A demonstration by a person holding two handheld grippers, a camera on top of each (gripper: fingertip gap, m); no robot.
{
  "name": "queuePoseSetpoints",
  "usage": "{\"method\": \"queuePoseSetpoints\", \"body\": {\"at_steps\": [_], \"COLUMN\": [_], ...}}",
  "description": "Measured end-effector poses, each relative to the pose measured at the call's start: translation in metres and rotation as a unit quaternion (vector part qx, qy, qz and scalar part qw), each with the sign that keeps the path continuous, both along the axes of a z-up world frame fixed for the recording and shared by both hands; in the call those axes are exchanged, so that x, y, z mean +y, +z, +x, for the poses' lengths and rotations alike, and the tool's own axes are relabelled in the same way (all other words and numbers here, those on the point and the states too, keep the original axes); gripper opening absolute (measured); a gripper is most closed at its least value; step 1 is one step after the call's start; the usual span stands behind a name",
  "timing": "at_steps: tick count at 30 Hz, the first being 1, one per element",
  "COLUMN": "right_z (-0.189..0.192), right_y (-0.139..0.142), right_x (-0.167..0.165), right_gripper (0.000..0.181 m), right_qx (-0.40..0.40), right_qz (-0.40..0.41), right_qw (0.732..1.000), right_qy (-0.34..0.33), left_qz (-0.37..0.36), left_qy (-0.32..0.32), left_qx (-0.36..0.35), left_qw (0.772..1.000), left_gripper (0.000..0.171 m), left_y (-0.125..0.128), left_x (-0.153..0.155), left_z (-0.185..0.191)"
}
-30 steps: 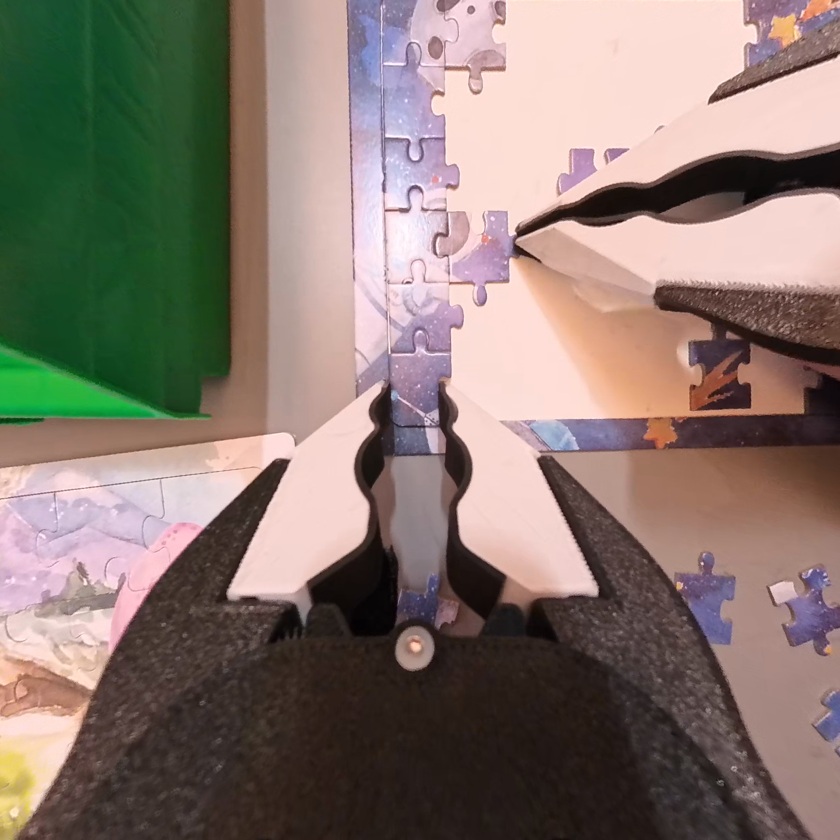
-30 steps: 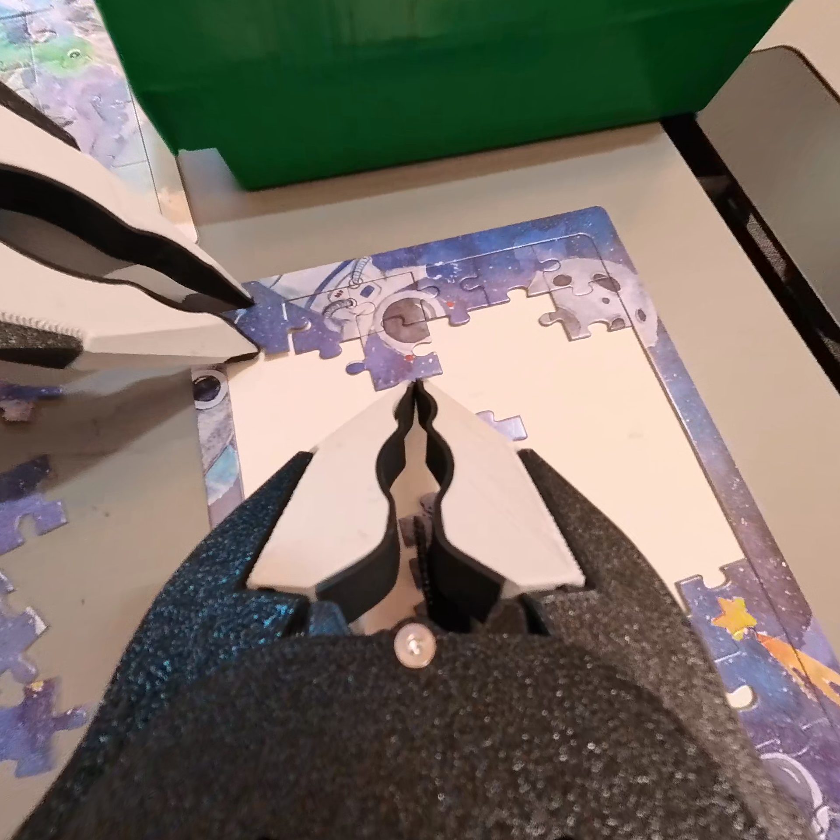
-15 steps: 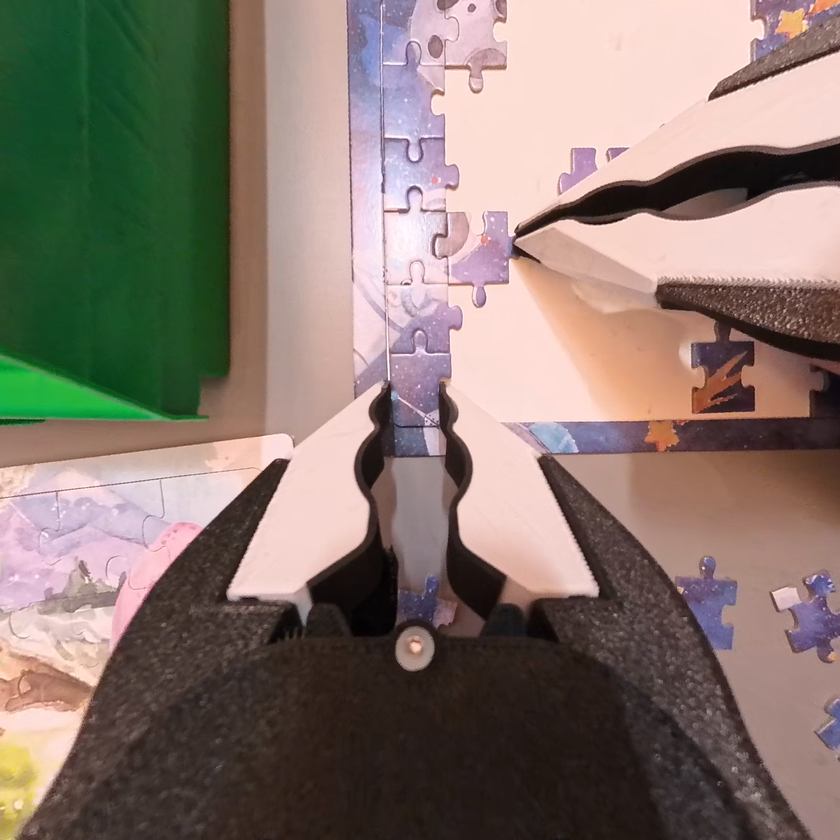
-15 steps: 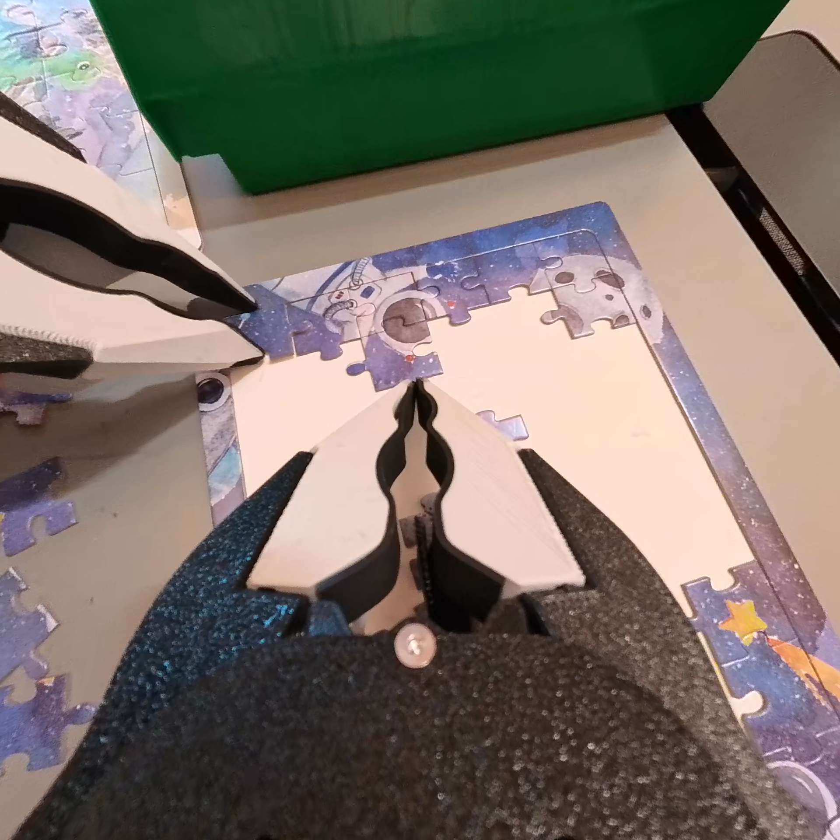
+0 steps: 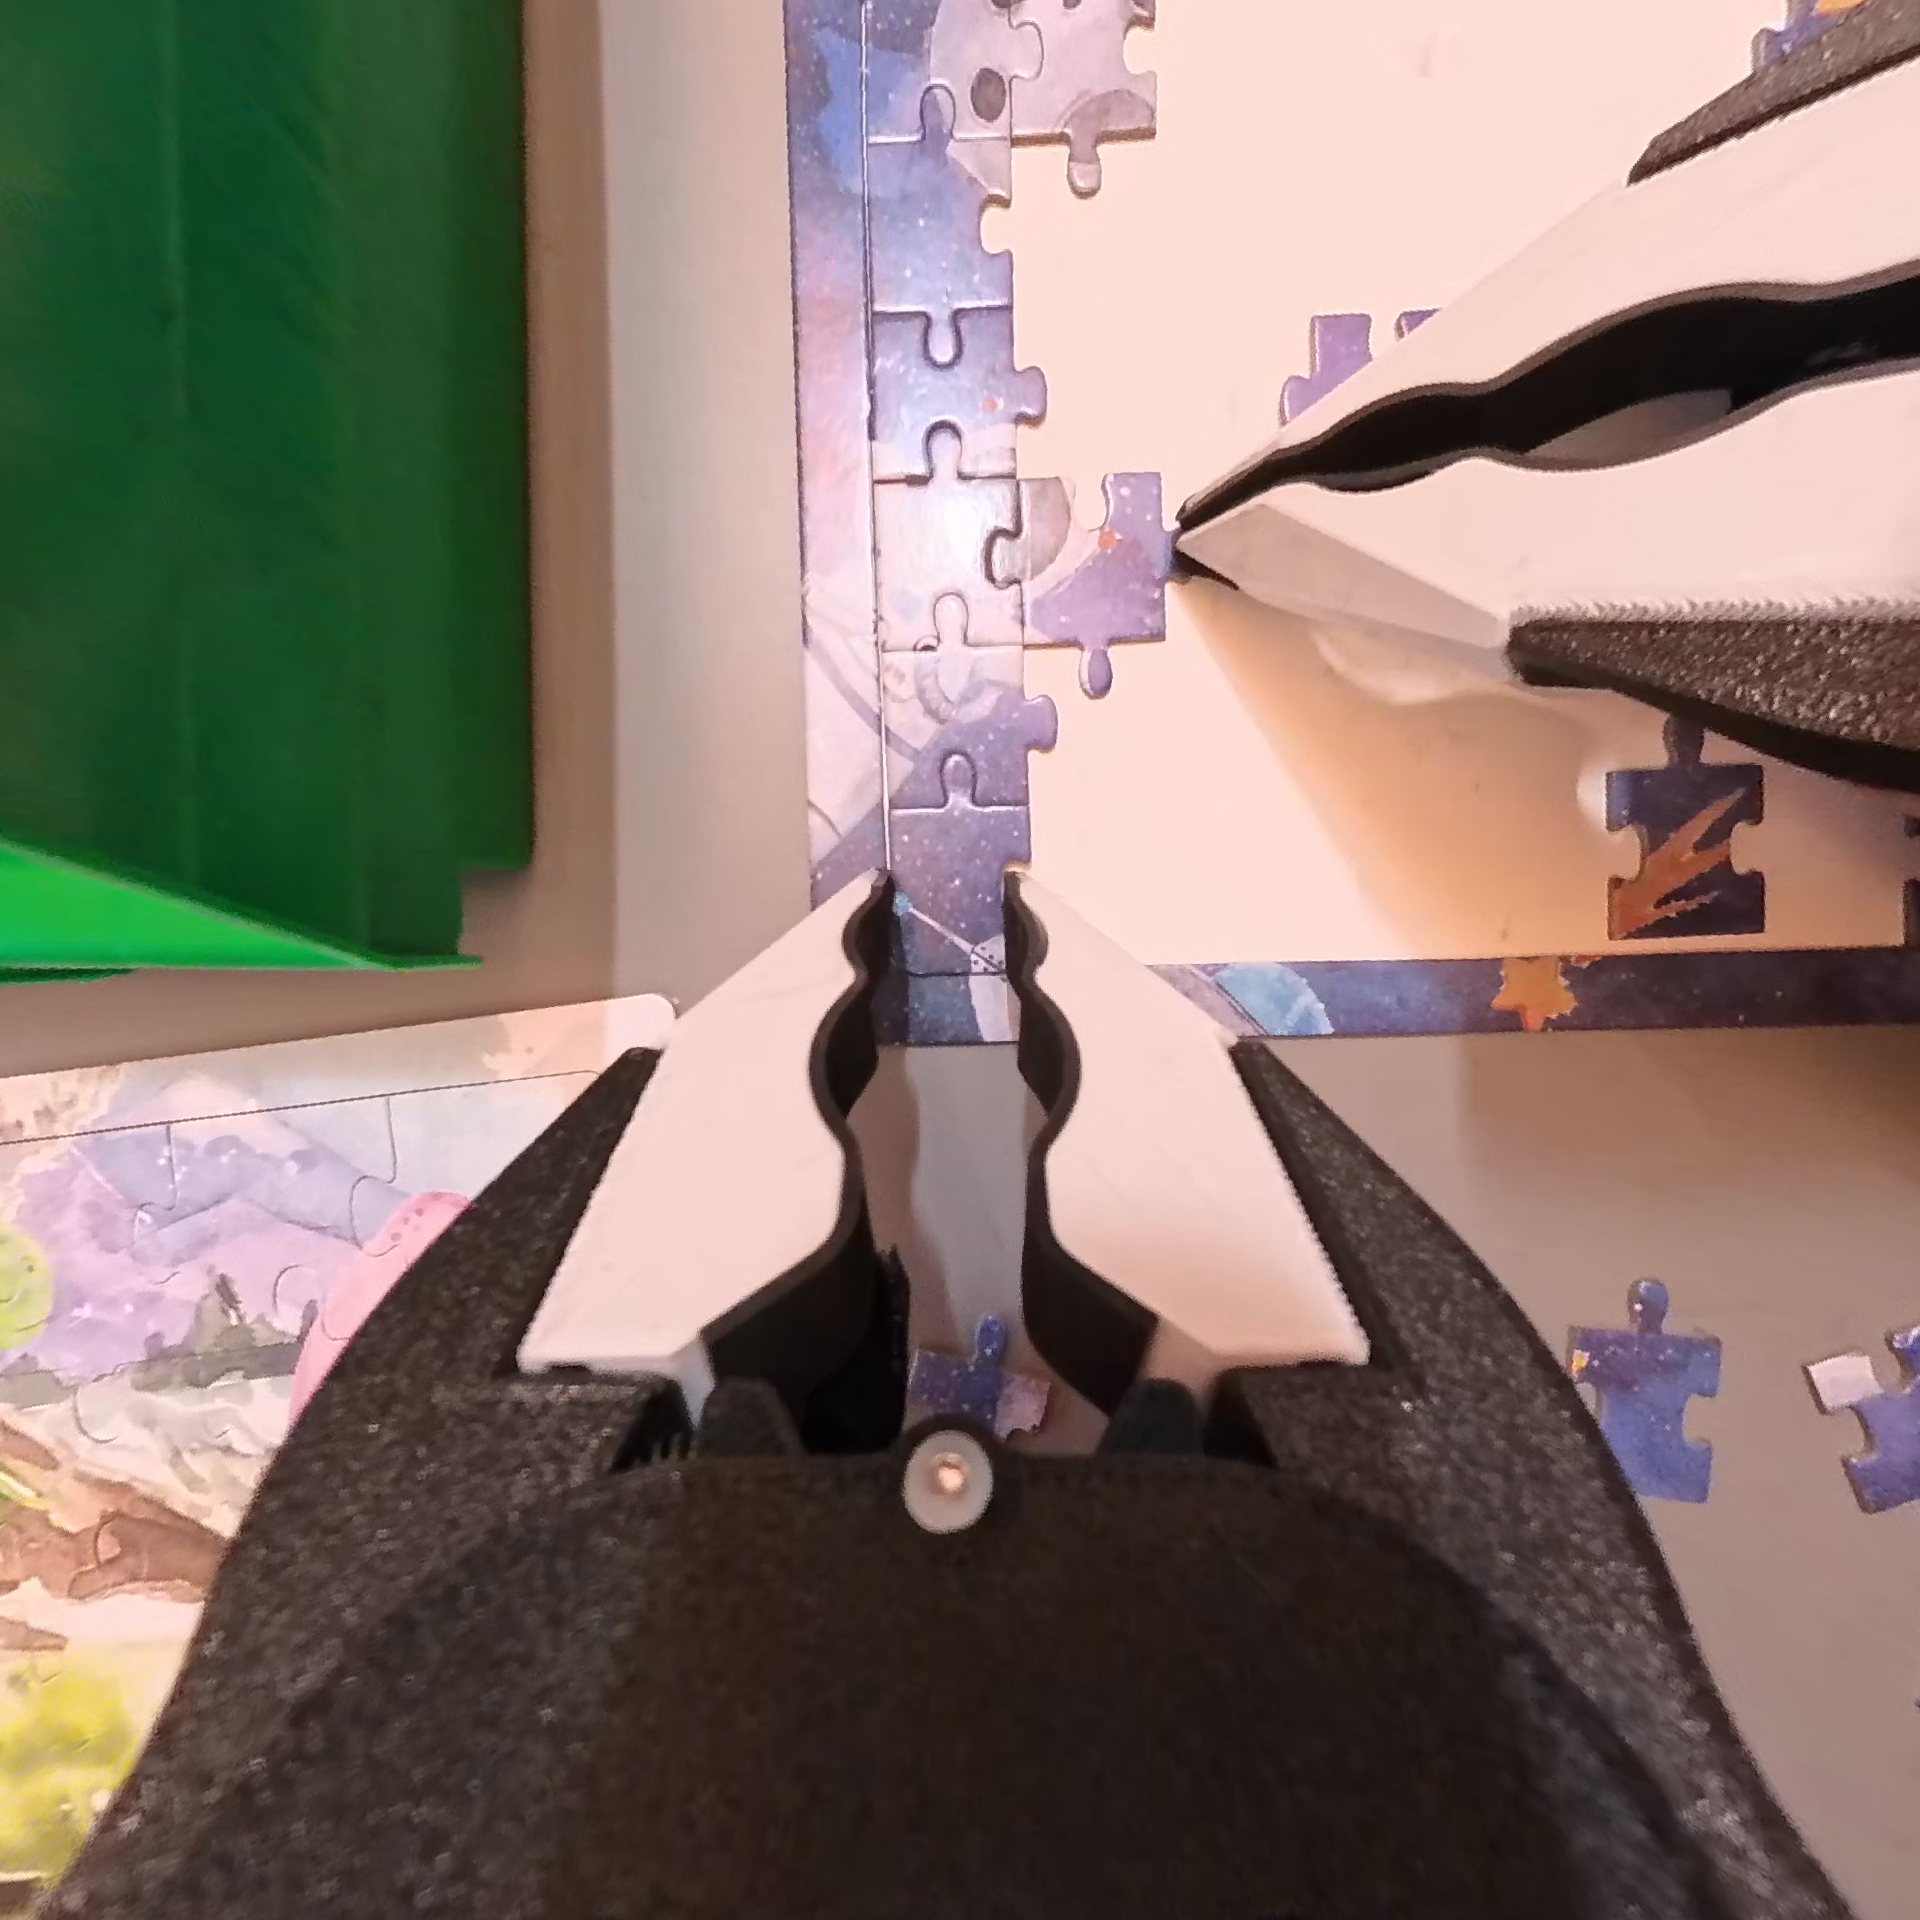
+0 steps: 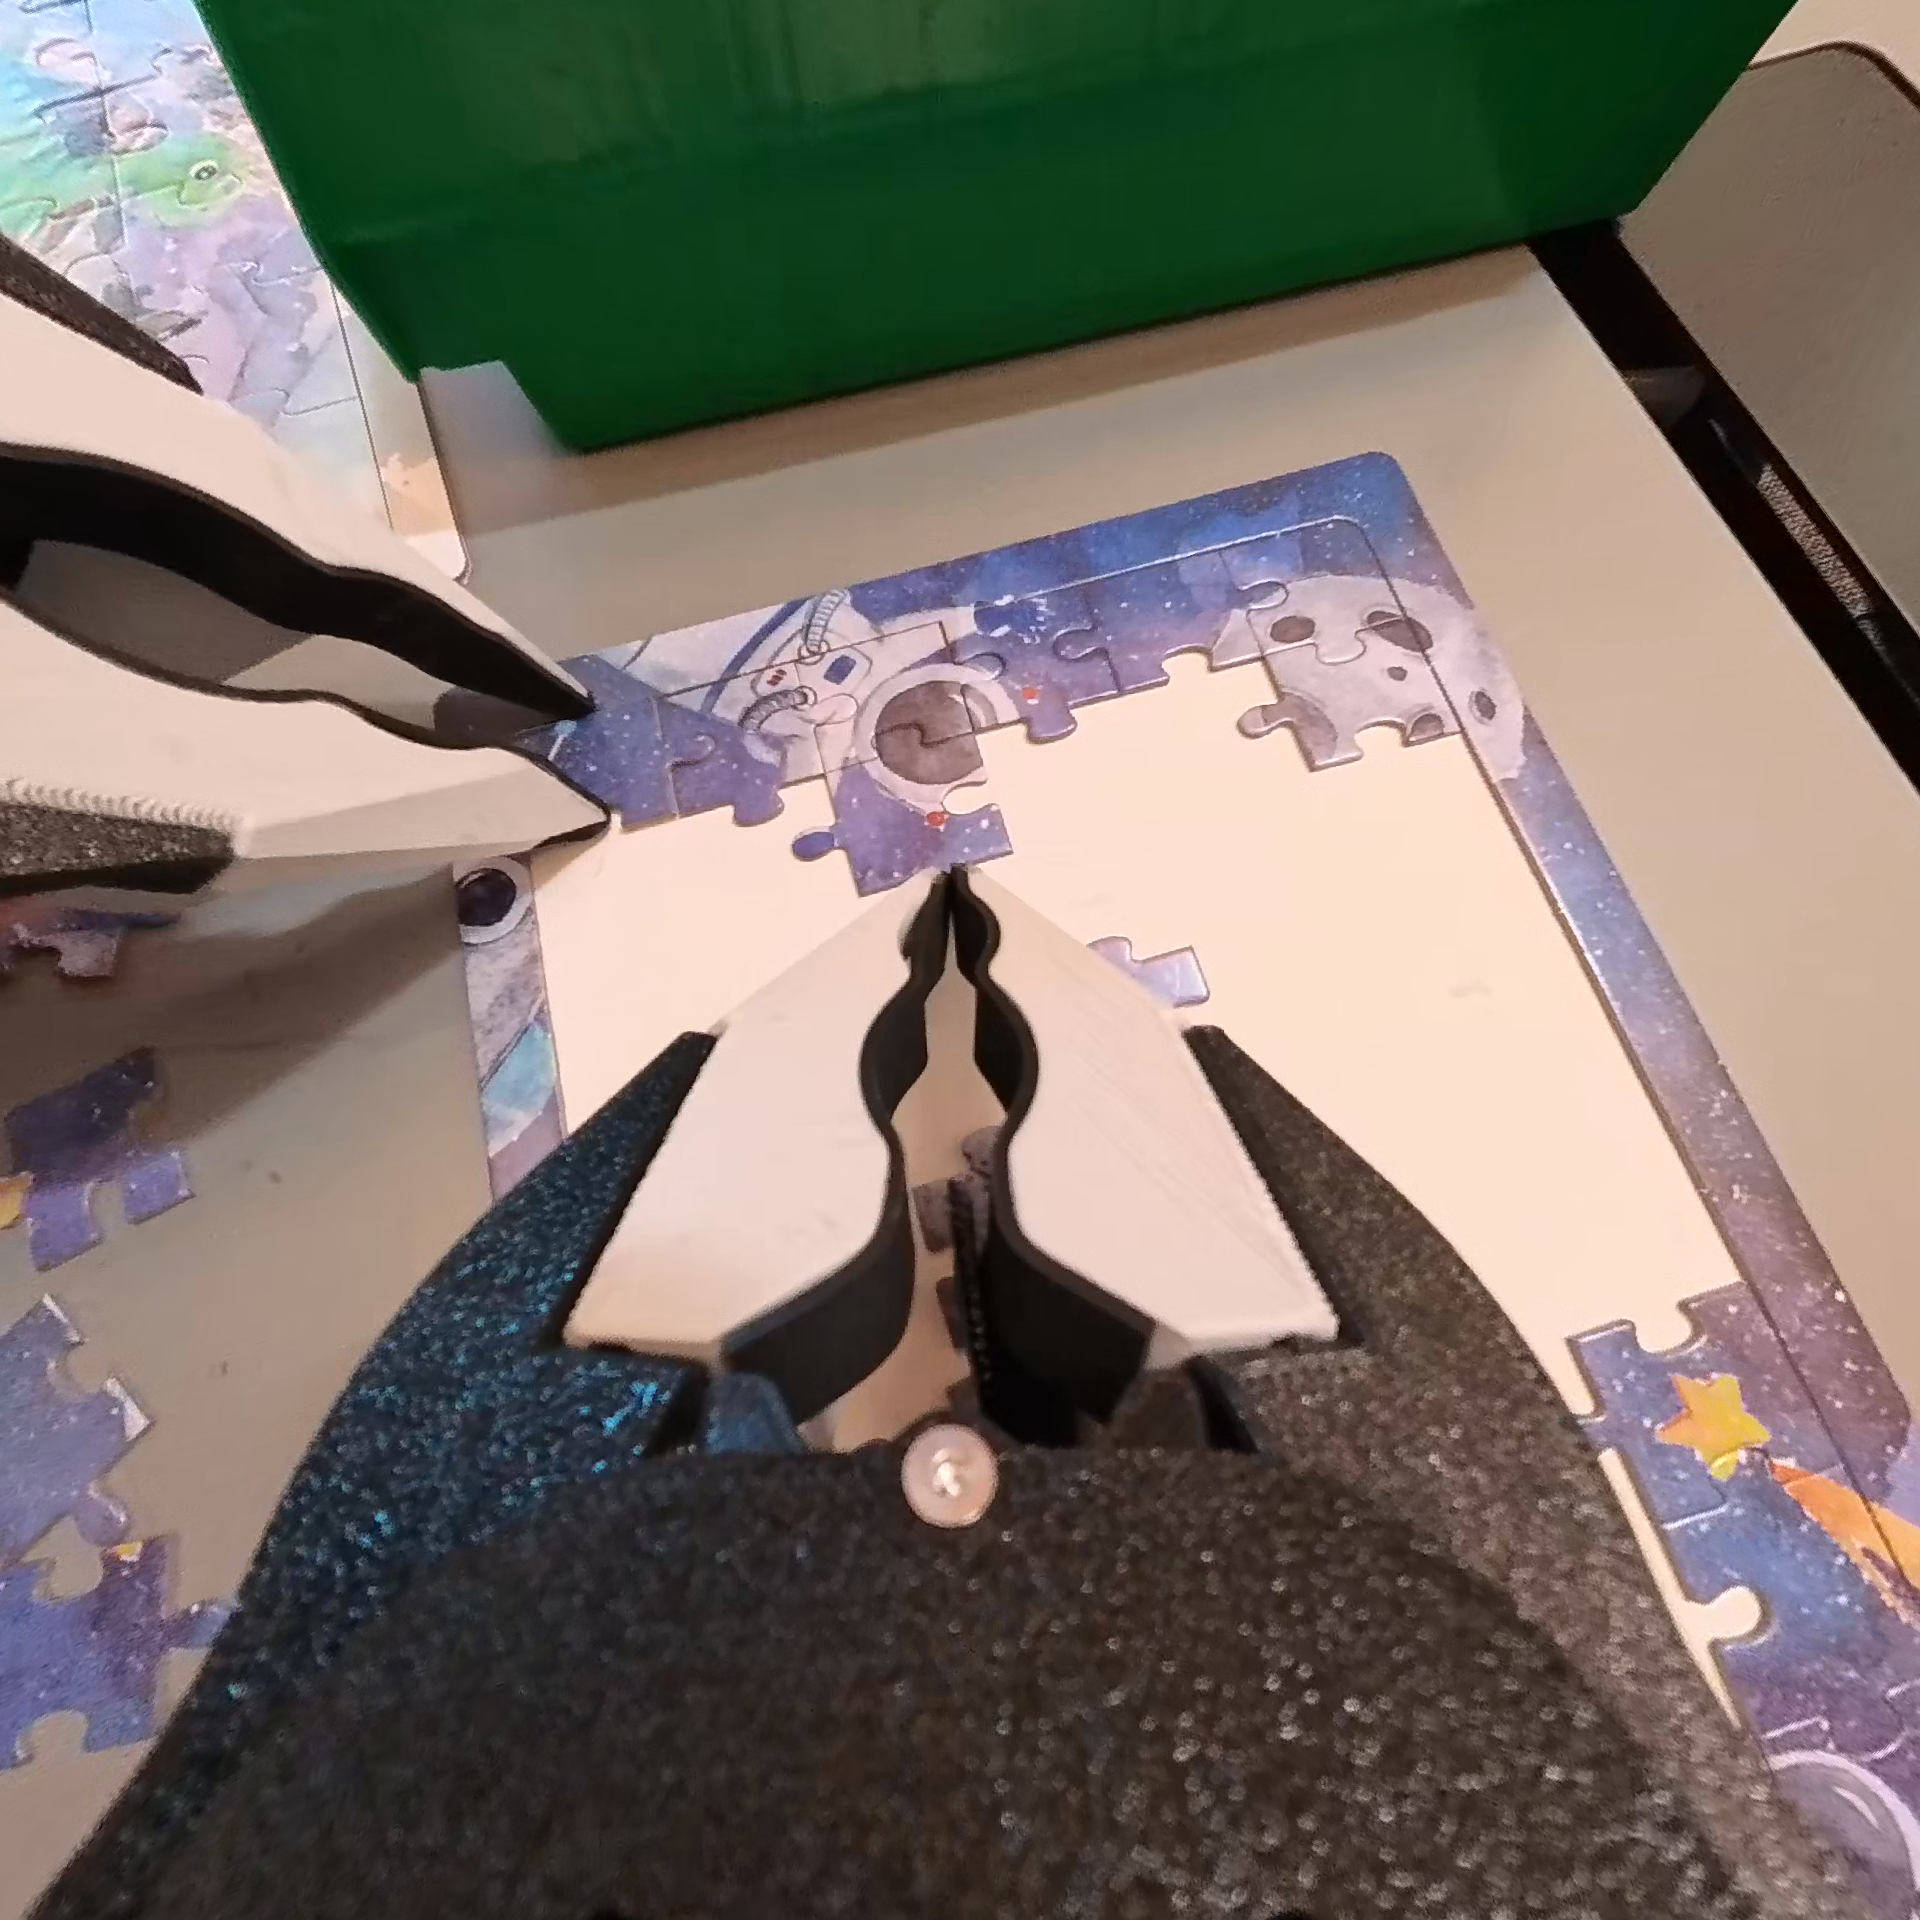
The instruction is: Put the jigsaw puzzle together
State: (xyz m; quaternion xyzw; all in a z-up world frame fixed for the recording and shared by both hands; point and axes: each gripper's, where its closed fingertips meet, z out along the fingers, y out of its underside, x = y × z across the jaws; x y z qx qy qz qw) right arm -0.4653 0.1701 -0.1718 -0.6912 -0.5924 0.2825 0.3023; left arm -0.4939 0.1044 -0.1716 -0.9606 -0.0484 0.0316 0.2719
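Observation:
The puzzle tray (image 6: 1299, 987) has a blue space border and a bare cream middle; it also shows in the left wrist view (image 5: 1351, 156). A row of fitted pieces (image 6: 1091, 644) runs along its far edge. A purple piece (image 6: 925, 842) juts out below that row. My right gripper (image 6: 951, 878) is shut and empty, its tips touching that piece's near edge; it also shows in the left wrist view (image 5: 1184, 530) against the same piece (image 5: 1107, 582). My left gripper (image 5: 948, 883) is slightly open, its tips resting on the tray's corner piece (image 5: 956, 852).
A green bin (image 6: 935, 156) stands just beyond the tray. A finished pastel puzzle (image 5: 208, 1247) lies beside it. Loose blue pieces (image 6: 94, 1174) lie on the table left of the tray, and one (image 6: 1153, 966) lies inside it. A dark gap (image 6: 1766, 468) marks the table's right edge. The gap from one gripper's tips to the other's is roughly 8 cm.

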Motion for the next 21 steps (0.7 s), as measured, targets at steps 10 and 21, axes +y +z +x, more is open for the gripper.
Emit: {"method": "queuePoseSetpoints", "body": {"at_steps": [10,21], "right_z": [0.000,-0.001], "right_y": [0.000,0.000], "right_x": [0.000,-0.001], "right_gripper": [0.000,0.000], "right_qx": [0.000,0.000], "right_qz": [-0.002,-0.001], "right_qw": [1.000,1.000], "right_qy": [0.000,0.002], "left_qz": [0.012,0.007], "left_qy": [-0.013,-0.020], "left_qx": [-0.016,-0.017], "left_qw": [1.000,1.000], "left_gripper": [0.010,0.000], "left_y": [0.003,0.001], "left_x": [-0.001,0.002], "left_z": [0.004,0.007]}}
